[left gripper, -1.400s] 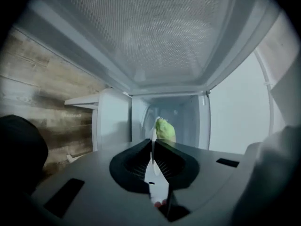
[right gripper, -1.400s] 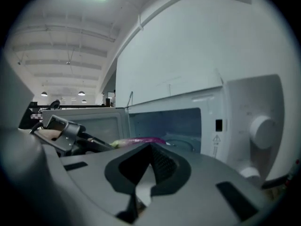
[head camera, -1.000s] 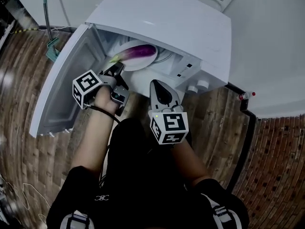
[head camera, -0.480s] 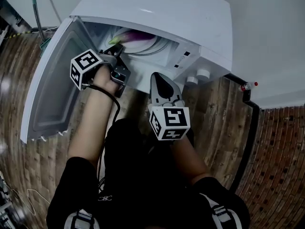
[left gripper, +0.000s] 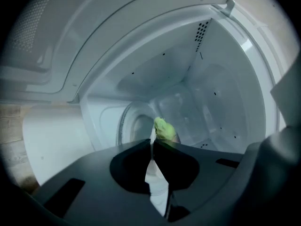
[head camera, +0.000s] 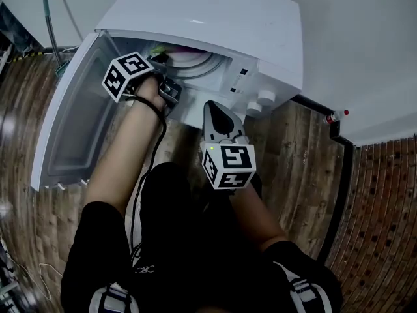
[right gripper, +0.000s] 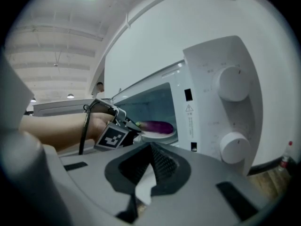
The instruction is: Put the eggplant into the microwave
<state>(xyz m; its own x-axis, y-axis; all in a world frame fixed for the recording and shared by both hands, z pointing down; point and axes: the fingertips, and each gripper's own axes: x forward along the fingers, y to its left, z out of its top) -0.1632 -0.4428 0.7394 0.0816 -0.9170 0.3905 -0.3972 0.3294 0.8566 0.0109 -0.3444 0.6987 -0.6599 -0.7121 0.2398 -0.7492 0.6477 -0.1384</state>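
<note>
Right gripper view: glossy purple eggplant (right gripper: 158,126) inside white microwave (right gripper: 207,121).

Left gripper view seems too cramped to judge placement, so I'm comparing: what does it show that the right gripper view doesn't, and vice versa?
Only the left gripper view: the white microwave's inner walls and perforated ceiling, close up, and the left gripper's jaws closed on the green stem of the purple eggplant.
Only the right gripper view: two round white knobs, the eggplant's purple body lying on a white plate, the person's hand, and the right gripper, shut and empty.
Both: the eggplant inside the open microwave.
</note>
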